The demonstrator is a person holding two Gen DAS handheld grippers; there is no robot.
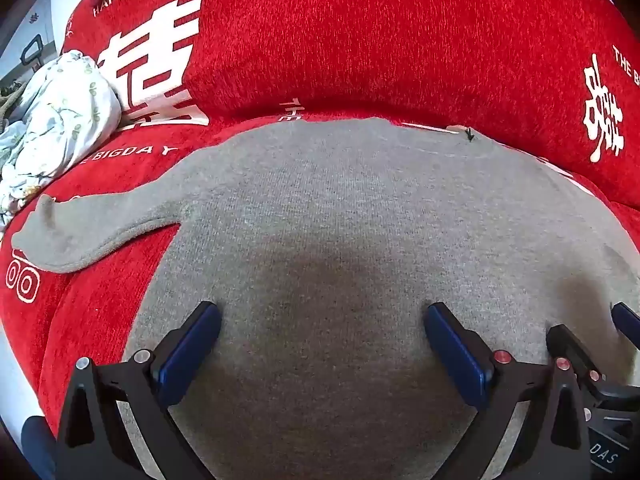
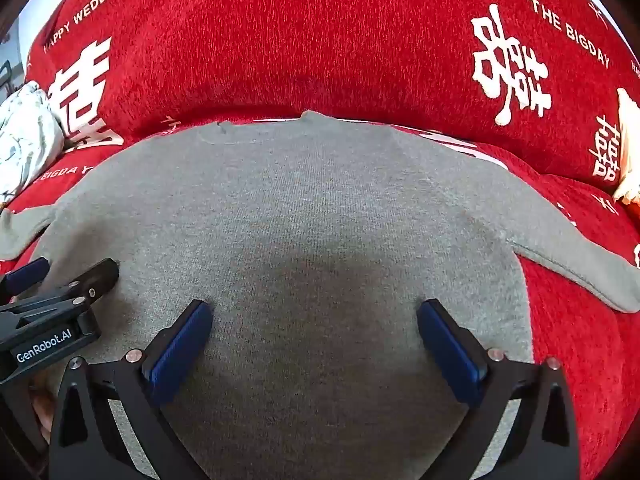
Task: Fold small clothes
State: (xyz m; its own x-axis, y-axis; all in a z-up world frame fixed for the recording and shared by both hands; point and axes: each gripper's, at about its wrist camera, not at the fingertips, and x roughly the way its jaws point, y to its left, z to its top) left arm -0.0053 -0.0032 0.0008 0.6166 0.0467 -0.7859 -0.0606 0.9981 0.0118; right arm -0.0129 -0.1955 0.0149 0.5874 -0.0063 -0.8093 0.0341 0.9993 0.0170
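Hovering over a small grey sweater [image 1: 340,208] spread flat on a red sofa cover [image 1: 360,32], I look first through the left wrist camera: my left gripper [image 1: 322,328] has its blue pads spread wide and holds nothing, the knit directly beneath and ahead of it, the neckline at the far edge against the sofa back. One sleeve [image 1: 92,224] runs out to the left, well clear of that gripper, near a crumpled floral cloth [image 1: 60,120]. Through the right wrist camera, my right gripper [image 2: 314,326] is likewise spread and empty over the lower body, with the other sleeve [image 2: 576,264] reaching out to its right. The sweater's long axis runs away from both grippers, so I judge each sleeve belongs to the gripper on its own side.
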